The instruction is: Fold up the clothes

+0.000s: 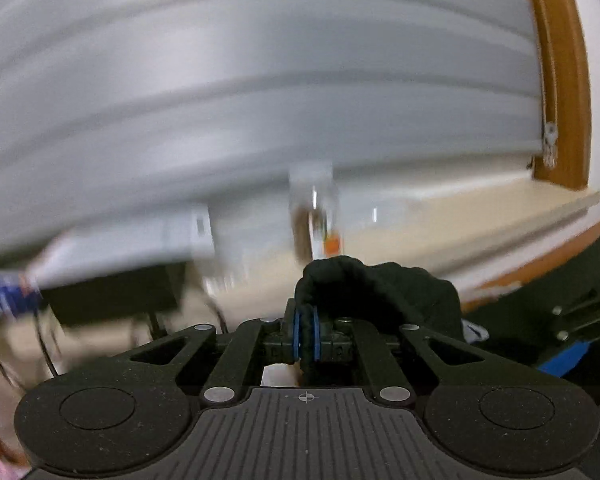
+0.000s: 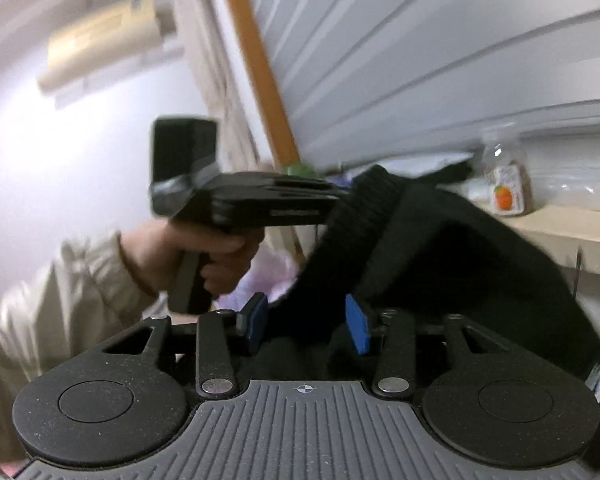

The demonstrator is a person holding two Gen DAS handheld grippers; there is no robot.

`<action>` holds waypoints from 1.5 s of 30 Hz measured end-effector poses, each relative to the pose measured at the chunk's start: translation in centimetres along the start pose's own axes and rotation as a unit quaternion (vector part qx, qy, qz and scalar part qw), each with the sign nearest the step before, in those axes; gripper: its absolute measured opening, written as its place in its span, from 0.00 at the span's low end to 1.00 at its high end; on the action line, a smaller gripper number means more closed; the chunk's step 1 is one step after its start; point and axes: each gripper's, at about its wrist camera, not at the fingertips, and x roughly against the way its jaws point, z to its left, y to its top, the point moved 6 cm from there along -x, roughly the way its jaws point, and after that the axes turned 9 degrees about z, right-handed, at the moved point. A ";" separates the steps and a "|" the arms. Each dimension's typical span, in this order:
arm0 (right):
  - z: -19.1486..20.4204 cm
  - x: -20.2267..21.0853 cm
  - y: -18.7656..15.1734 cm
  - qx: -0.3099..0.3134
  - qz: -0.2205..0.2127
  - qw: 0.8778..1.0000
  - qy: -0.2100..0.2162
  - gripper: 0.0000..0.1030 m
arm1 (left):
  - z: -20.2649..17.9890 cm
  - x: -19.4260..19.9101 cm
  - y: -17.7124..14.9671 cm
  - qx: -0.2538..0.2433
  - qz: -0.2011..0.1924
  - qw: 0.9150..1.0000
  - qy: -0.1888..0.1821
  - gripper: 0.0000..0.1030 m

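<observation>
A black knit garment (image 1: 380, 292) bunches over my left gripper (image 1: 307, 332), whose blue pads are shut on a ribbed fold of it. In the right wrist view the same garment (image 2: 440, 248) hangs as a broad dark sheet from the left gripper (image 2: 334, 200), which a hand (image 2: 212, 252) in a beige sleeve holds raised and roughly level. My right gripper (image 2: 307, 324) sits below it. Its blue pads (image 2: 256, 320) stand apart, and the garment's ribbed edge runs loose between them.
A grey slatted shutter (image 1: 260, 80) with an orange-brown wooden frame (image 1: 560, 80) fills the background. A pale shelf (image 2: 580, 228) carries a clear jar with an orange label (image 2: 508, 188). A dark box (image 1: 116, 292) and cables sit to the left, blurred.
</observation>
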 end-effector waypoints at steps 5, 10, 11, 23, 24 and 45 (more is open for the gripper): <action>2.7 -2.4 -1.8 0.081 0.087 0.993 -0.024 0.43 | 2.1 -1.8 -3.7 0.050 0.028 0.998 -0.005 0.07; 4.3 -4.9 -3.9 0.114 0.147 0.982 -0.025 0.43 | 2.9 -1.6 -5.3 0.070 0.035 0.997 -0.014 0.07; 4.5 -5.1 -4.2 0.119 0.154 0.981 -0.020 0.43 | 2.7 -1.5 -5.5 0.071 0.036 0.997 -0.014 0.07; 6.4 -4.4 -4.5 0.105 0.153 0.981 0.057 0.06 | 2.6 -0.8 -4.4 0.058 -0.001 0.998 -0.024 0.07; 6.6 -3.4 -3.8 0.092 0.138 0.982 0.086 0.06 | 2.8 -0.7 -4.3 0.055 -0.004 0.998 -0.023 0.07; 5.7 -2.4 -3.3 0.085 0.142 0.983 0.076 0.37 | 4.0 0.9 -10.5 0.082 0.046 0.994 -0.062 0.39</action>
